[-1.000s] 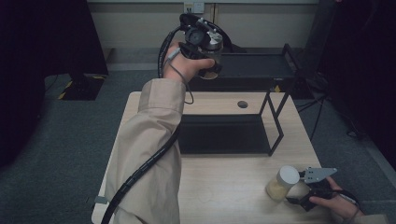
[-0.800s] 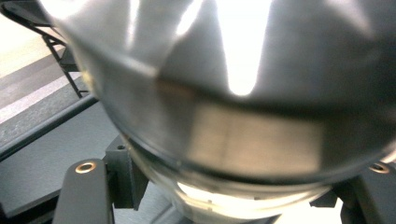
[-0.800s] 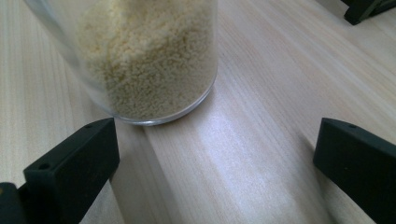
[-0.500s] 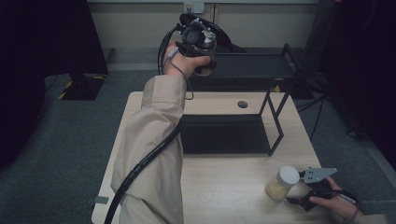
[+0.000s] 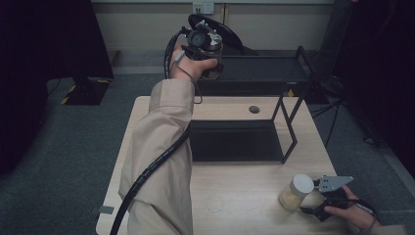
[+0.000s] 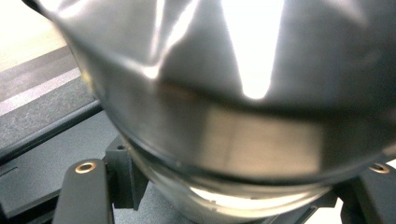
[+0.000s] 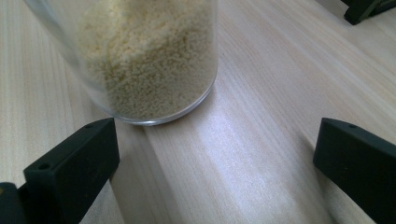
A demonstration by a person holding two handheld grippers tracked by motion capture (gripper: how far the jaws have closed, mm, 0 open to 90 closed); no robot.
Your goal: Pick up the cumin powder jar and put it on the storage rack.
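Gripping a clear glass jar point(image 5: 213, 61) in the left gripper point(image 5: 208, 49), high over the black shelf's point(image 5: 254, 68) top tier beyond the table's point(image 5: 235, 196) far edge. Looking rigid, slippery, breakable; clamping mid-body. Right gripper point(image 5: 320, 200) resting spread beside the grain jar point(image 5: 296, 192), near right corner.

table point(image 5: 235, 196): light wood | shelf rack point(image 5: 288, 127): black metal, on table | floor point(image 5: 63, 147): grey carpet

Left tongs point(image 5: 208, 49) with jar point(image 5: 214, 68) edged slightly leftward.
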